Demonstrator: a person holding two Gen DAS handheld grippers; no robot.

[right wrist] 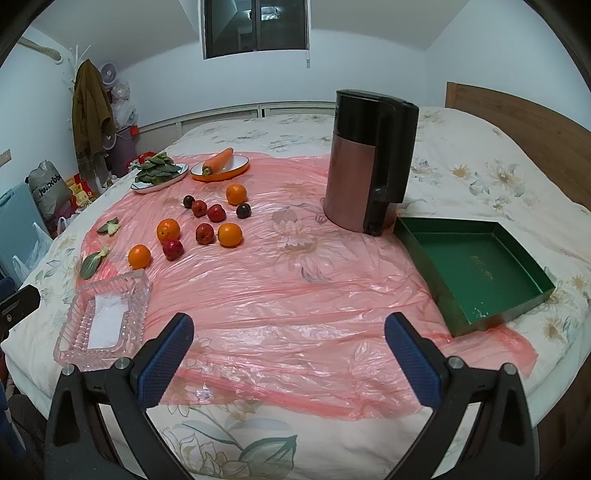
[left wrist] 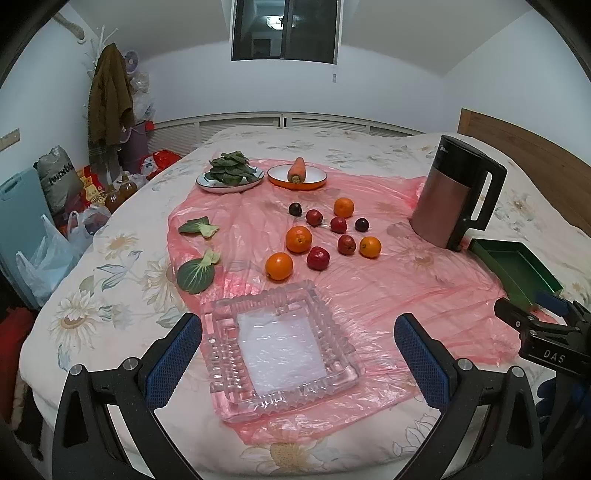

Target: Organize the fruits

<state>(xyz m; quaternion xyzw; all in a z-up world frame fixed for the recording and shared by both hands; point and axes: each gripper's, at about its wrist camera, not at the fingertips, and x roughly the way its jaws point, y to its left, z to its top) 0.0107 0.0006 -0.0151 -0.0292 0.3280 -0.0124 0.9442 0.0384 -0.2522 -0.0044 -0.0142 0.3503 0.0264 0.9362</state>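
Fruits, four round oranges and dark red apples plus two dark plums, loose on pink plastic sheet over floral bedspread, at 12 o'clock from clear ribbed glass tray. Left gripper fingers wide apart, empty, over glass tray. Right gripper fingers apart, empty, over sheet. Green rectangular box at 2 o'clock of right gripper, copper-black kettle just behind it.

1. Even, cool indoor light from overhead; shadows soft and short.
2. Window at 12 o'clock is dark.
3. Mild glare on the plastic sheet.
4. Strong fisheye bending, black corners; focus sharp.
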